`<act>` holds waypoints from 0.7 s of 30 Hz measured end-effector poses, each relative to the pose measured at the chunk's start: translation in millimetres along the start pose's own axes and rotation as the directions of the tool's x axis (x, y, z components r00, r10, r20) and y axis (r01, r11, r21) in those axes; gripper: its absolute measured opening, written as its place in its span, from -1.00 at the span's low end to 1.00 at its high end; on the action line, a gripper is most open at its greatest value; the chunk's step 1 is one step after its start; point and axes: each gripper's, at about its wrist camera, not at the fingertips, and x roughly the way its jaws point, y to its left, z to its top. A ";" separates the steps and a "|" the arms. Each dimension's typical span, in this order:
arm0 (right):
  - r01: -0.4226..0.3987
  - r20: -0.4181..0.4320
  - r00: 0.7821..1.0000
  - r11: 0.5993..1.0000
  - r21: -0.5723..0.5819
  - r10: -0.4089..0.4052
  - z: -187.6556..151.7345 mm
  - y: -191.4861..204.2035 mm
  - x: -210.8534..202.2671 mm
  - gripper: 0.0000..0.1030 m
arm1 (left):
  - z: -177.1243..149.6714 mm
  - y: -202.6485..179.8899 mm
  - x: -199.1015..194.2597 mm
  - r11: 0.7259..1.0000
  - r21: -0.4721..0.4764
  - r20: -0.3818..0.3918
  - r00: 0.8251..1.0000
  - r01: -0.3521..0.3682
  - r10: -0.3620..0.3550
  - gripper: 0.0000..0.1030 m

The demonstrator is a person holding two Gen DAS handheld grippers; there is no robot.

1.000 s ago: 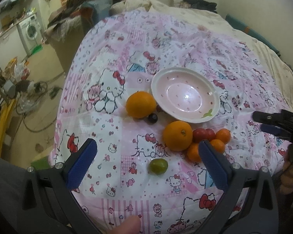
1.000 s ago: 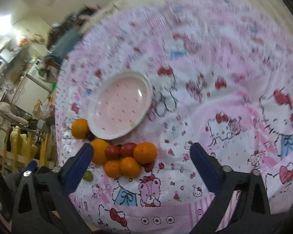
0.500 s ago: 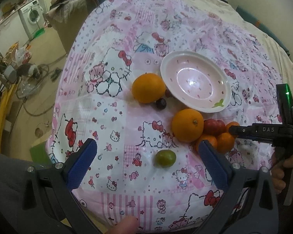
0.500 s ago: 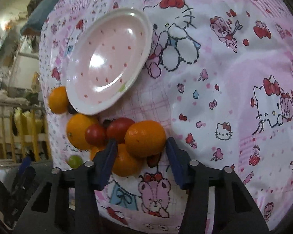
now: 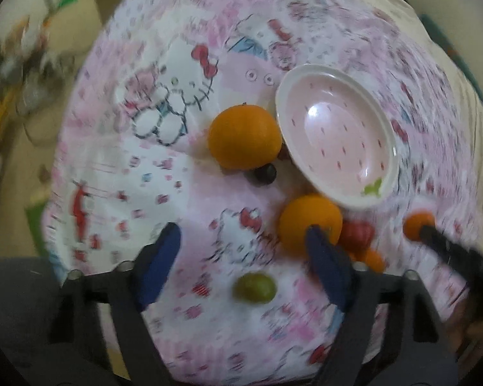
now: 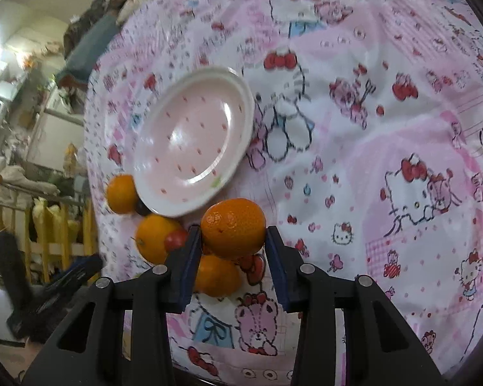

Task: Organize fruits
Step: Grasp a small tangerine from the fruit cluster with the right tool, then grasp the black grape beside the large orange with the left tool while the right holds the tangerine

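A pink dotted plate [image 6: 190, 141] lies empty on the Hello Kitty cloth; it also shows in the left wrist view [image 5: 338, 135]. My right gripper [image 6: 233, 241] is shut on a small orange [image 6: 232, 226], held just off the cloth near the plate's rim; the same orange shows in the left wrist view [image 5: 417, 225]. My left gripper [image 5: 241, 244] is open, hovering above a green fruit [image 5: 254, 288]. Two big oranges [image 5: 244, 136] [image 5: 309, 220], a dark grape [image 5: 265, 173], red tomatoes [image 5: 357, 234] and another small orange [image 6: 215, 275] lie around the plate.
The pink cartoon cloth [image 6: 386, 128] covers a rounded table. Beyond its left edge lie floor clutter and a yellow rack [image 6: 48, 225]. Wide bare cloth lies to the right of the plate.
My right gripper closed on the small orange and lifted it from the pile. My left gripper narrowed and moved closer and lower toward the fruits.
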 end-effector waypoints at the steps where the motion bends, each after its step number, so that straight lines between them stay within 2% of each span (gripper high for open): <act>1: -0.006 0.011 1.000 1.000 0.002 0.006 0.9 -0.3 -2.8 -0.19 | 4.2 0.8 5.0 0.999 -0.035 -0.006 1.000 0.003 -0.003 0.32; 3: -0.022 0.022 1.000 1.000 0.014 0.022 3.4 -2.1 -6.3 -0.19 | 11.3 1.0 16.9 0.994 -0.104 -0.024 0.999 0.018 -0.020 0.20; 6: -0.030 0.032 0.999 0.999 0.019 0.029 6.1 -2.7 -8.6 -0.19 | 16.9 -3.2 33.3 0.990 -0.141 -0.051 0.998 0.018 -0.025 -0.15; 12: -0.045 0.052 0.998 0.998 0.033 0.043 9.7 -7.0 -16.2 -0.19 | 24.3 -10.9 51.3 0.991 -0.137 -0.060 0.998 0.005 -0.013 -0.18; 15: -0.049 0.057 0.997 0.998 0.033 0.047 11.4 -6.4 -17.3 -0.19 | 29.8 -11.6 59.5 0.991 -0.131 -0.059 0.998 -0.014 0.006 -0.40; 17: -0.049 0.059 0.997 0.998 0.028 0.047 12.8 -4.7 -17.1 -0.19 | 33.0 -11.9 62.4 0.992 -0.125 -0.049 0.999 -0.007 0.001 -0.48; 20: -0.047 0.057 0.997 0.999 0.025 0.045 14.0 -3.3 -15.8 -0.19 | 34.8 -14.1 67.2 0.993 -0.114 -0.055 0.998 0.019 -0.026 -0.71; 21: -0.044 0.056 0.998 0.999 0.023 0.043 14.2 -3.1 -15.3 -0.19 | 34.4 -14.0 67.6 0.993 -0.113 -0.054 0.998 0.017 -0.023 -0.72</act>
